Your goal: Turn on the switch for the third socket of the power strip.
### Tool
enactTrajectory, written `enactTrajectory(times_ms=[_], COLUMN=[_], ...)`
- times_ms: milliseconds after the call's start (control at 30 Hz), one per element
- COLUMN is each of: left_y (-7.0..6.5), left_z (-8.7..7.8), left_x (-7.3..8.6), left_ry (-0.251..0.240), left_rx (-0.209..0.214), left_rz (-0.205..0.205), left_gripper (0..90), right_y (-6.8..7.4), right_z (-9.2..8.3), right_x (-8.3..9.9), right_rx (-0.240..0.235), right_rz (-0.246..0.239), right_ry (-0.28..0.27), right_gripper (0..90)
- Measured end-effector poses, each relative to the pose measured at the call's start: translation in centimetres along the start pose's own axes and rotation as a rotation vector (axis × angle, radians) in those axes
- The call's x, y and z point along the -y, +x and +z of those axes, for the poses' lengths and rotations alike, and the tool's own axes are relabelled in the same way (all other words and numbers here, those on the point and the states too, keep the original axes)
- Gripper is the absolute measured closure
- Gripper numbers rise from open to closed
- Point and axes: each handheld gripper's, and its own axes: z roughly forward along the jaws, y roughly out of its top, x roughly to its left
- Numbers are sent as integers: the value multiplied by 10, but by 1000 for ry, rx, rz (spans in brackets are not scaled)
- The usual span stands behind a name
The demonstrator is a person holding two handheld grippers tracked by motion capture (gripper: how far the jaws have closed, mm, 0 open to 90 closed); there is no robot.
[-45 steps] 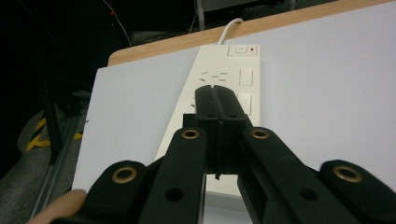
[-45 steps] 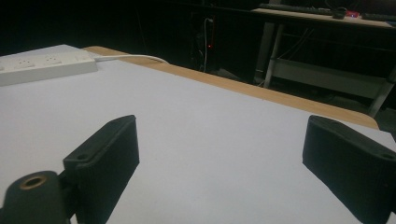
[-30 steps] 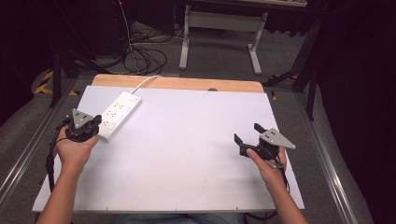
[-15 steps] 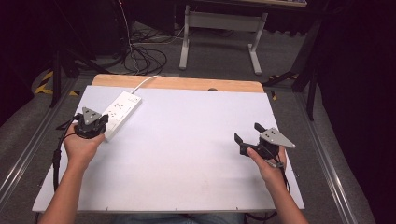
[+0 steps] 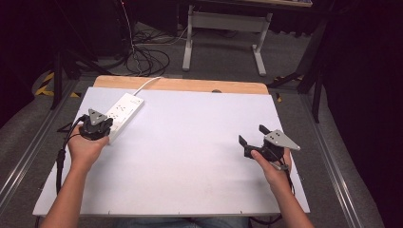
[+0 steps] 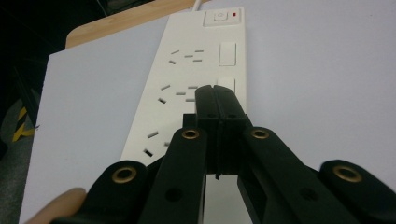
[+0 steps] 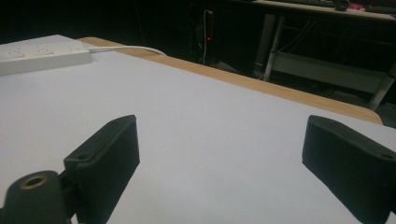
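A white power strip lies at the table's far left, its cord running off the back edge. My left gripper sits over the strip's near end. In the left gripper view the jaws are pressed together, and my left gripper hovers over the power strip beside a white rocker switch; nothing is held between them. My right gripper rests at the right side of the table, jaws wide apart. The right gripper view shows my right gripper open over bare white tabletop, the power strip far off.
The white table top has a wooden strip along its back edge. The strip's main switch with a red light is at its far end. A desk frame and cables stand on the floor beyond.
My left gripper has moved forward and right, onto the near end of the power strip. The right gripper has stayed put.
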Motion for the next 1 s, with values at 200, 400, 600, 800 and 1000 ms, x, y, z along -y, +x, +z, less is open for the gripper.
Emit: enactTrajectory(times_ms=[200, 400, 600, 800, 1000], left_y=[0, 1, 0, 2, -1], left_z=[4, 7, 12, 14, 18], left_x=[1, 1, 1, 1, 0], left_ry=[31, 48, 66, 72, 83], left_rx=[8, 15, 22, 14, 20], left_rz=[17, 24, 28, 32, 49], left_gripper=[900, 900, 900, 900, 900], right_y=[0, 0, 1, 0, 0], right_z=[1, 2, 2, 1, 1], right_x=[0, 1, 1, 1, 1], right_rx=[2, -1, -1, 0, -1], right_rz=[1, -4, -4, -3, 1], right_ry=[2, 3, 4, 4, 3], right_gripper=[114, 114, 115, 115, 114])
